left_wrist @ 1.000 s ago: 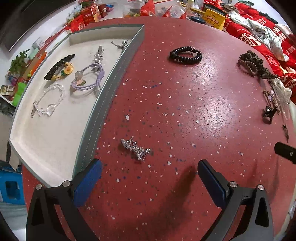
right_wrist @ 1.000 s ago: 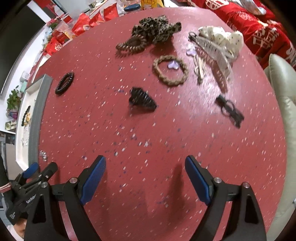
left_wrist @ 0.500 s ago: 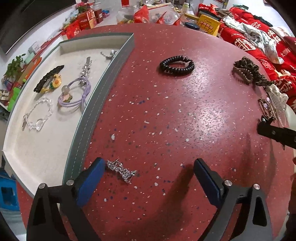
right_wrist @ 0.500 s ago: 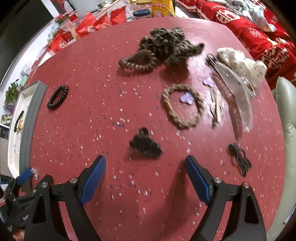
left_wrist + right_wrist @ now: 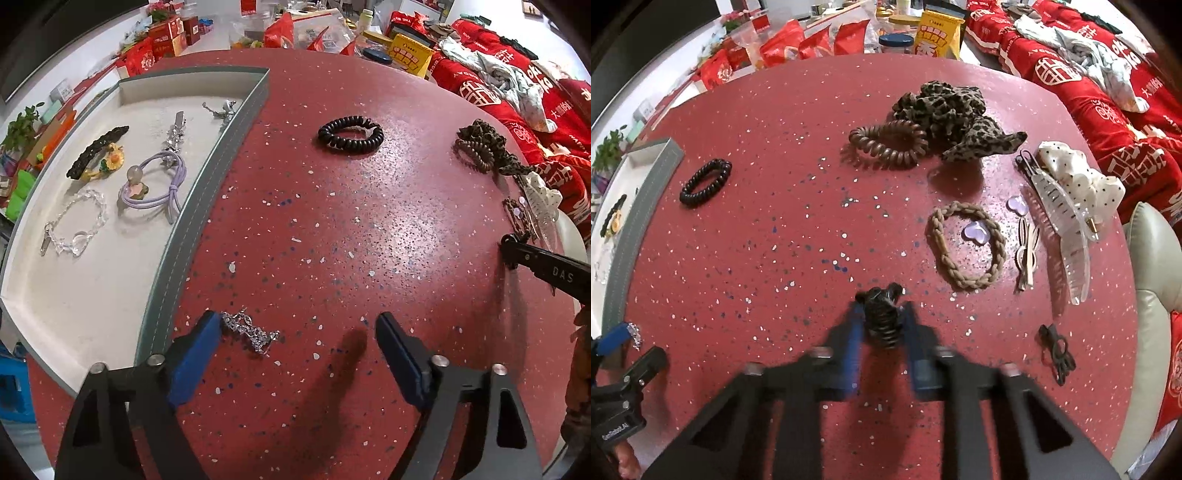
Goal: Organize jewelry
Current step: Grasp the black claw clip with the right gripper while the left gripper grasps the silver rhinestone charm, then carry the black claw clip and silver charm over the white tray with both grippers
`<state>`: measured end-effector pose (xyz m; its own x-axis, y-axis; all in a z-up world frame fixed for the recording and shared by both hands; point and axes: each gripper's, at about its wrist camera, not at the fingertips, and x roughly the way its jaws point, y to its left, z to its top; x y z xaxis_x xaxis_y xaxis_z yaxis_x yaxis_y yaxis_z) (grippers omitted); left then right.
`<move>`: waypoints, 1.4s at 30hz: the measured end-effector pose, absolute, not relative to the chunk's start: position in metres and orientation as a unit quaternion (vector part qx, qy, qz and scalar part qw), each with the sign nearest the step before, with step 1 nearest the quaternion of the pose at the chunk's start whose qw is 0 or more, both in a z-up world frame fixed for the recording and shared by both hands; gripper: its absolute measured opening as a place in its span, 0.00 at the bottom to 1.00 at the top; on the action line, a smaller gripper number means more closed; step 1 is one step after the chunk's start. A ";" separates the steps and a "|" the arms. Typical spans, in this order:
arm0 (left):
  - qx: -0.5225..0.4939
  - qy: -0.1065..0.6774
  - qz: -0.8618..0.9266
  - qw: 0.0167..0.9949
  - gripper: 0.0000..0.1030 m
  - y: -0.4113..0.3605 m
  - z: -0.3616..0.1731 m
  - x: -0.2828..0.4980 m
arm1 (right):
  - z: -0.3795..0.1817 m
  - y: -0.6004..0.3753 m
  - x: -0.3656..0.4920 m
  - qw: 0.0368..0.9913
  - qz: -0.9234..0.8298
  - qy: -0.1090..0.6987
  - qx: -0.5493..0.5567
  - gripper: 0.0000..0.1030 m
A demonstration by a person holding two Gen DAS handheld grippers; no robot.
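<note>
jewelry is split between two places right now: i count a handful of pieces lying in the grey-walled tray – a black barrette, a clear bead bracelet, a purple hair tie, a silver clip – and a lot more loose on the red speckled table. so by my reckoning i'm well short of halfway

my left gripper has its fingers spread wide, and the small silver crystal piece lies on the table between them, touching the left pad, not pinched. my right gripper is blurred but the fingers look pressed in on the black claw clip, which sits on the table

left to move: the black coil tie, brown coil tie, leopard scrunchie, braided tan tie, clear claw clip, dotted white scrunchie, small black bow clip

round table, glossy under the lights; beyond it red packets, boxes and red cloth piled up, a pale cushion at my right
</note>
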<state>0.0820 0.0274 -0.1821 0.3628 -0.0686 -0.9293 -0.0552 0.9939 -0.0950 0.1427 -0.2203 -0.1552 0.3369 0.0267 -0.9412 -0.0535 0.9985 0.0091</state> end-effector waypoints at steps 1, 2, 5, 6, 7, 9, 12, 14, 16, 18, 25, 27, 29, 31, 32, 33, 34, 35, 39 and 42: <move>-0.058 0.565 -0.006 0.823 0.81 0.029 -0.182 0.081 | -0.154 -0.224 0.139 0.818 0.025 0.574 -0.005 0.18; -0.064 0.566 -0.008 0.822 0.81 0.031 -0.182 0.080 | -0.153 -0.225 0.137 0.819 0.025 0.573 0.002 0.18; -0.065 0.566 -0.010 0.821 0.81 0.033 -0.182 0.077 | -0.149 -0.230 0.124 0.819 0.035 0.572 0.027 0.18; -0.063 0.567 -0.010 0.821 0.81 0.033 -0.182 0.076 | -0.148 -0.231 0.121 0.819 0.038 0.571 0.035 0.18; -0.062 0.567 -0.010 0.821 0.81 0.033 -0.182 0.075 | -0.147 -0.234 0.115 0.819 0.040 0.571 0.040 0.18; -0.054 0.566 -0.006 0.823 0.74 0.033 -0.181 0.072 | -0.146 -0.236 0.107 0.819 0.042 0.570 0.054 0.18; -0.041 0.566 -0.007 0.824 0.55 0.030 -0.178 0.070 | -0.144 -0.241 0.096 0.815 0.043 0.573 0.074 0.18; -0.039 0.566 -0.010 0.823 0.46 0.027 -0.177 0.071 | -0.145 -0.244 0.091 0.812 0.044 0.576 0.087 0.18; -0.042 0.567 -0.012 0.822 0.39 0.027 -0.176 0.071 | -0.143 -0.246 0.087 0.811 0.044 0.577 0.092 0.18; -0.049 0.569 -0.016 0.820 0.39 0.026 -0.175 0.071 | -0.141 -0.248 0.082 0.810 0.044 0.577 0.095 0.18; -0.047 0.558 0.023 0.828 0.69 0.040 -0.168 0.063 | -0.136 -0.247 0.076 0.809 0.049 0.576 0.108 0.18; -0.036 0.565 0.016 0.824 0.69 0.039 -0.172 0.063 | -0.136 -0.247 0.075 0.808 0.051 0.576 0.113 0.18; -0.018 0.567 0.013 0.823 0.69 0.034 -0.174 0.062 | -0.135 -0.246 0.073 0.808 0.053 0.576 0.116 0.18; -0.003 0.569 0.007 0.822 0.68 0.028 -0.177 0.061 | -0.135 -0.241 0.073 0.807 0.055 0.576 0.119 0.18; 0.000 0.569 0.003 0.822 0.57 0.025 -0.177 0.059 | -0.134 -0.241 0.072 0.807 0.055 0.576 0.120 0.18; 0.002 0.573 -0.002 0.819 0.47 0.022 -0.179 0.059 | -0.134 -0.240 0.072 0.806 0.055 0.576 0.121 0.18; 0.006 0.569 -0.003 0.822 0.44 0.019 -0.178 0.058 | -0.134 -0.239 0.072 0.806 0.056 0.577 0.122 0.18; 0.010 0.568 -0.009 0.823 0.33 0.017 -0.178 0.057 | -0.133 -0.238 0.071 0.805 0.056 0.577 0.123 0.18; 0.003 0.571 -0.028 0.821 0.16 0.015 -0.178 0.057 | -0.133 -0.236 0.066 0.803 0.057 0.580 0.125 0.18; -0.009 0.572 -0.042 0.819 0.16 0.015 -0.176 0.056 | -0.134 -0.234 0.063 0.800 0.057 0.583 0.127 0.18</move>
<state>0.0559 0.0147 -0.1763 0.3411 -0.0788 -0.9367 0.0587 0.9963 -0.0625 0.0634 -0.2345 -0.1344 0.3133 0.2393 -0.9190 0.0562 0.9614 0.2694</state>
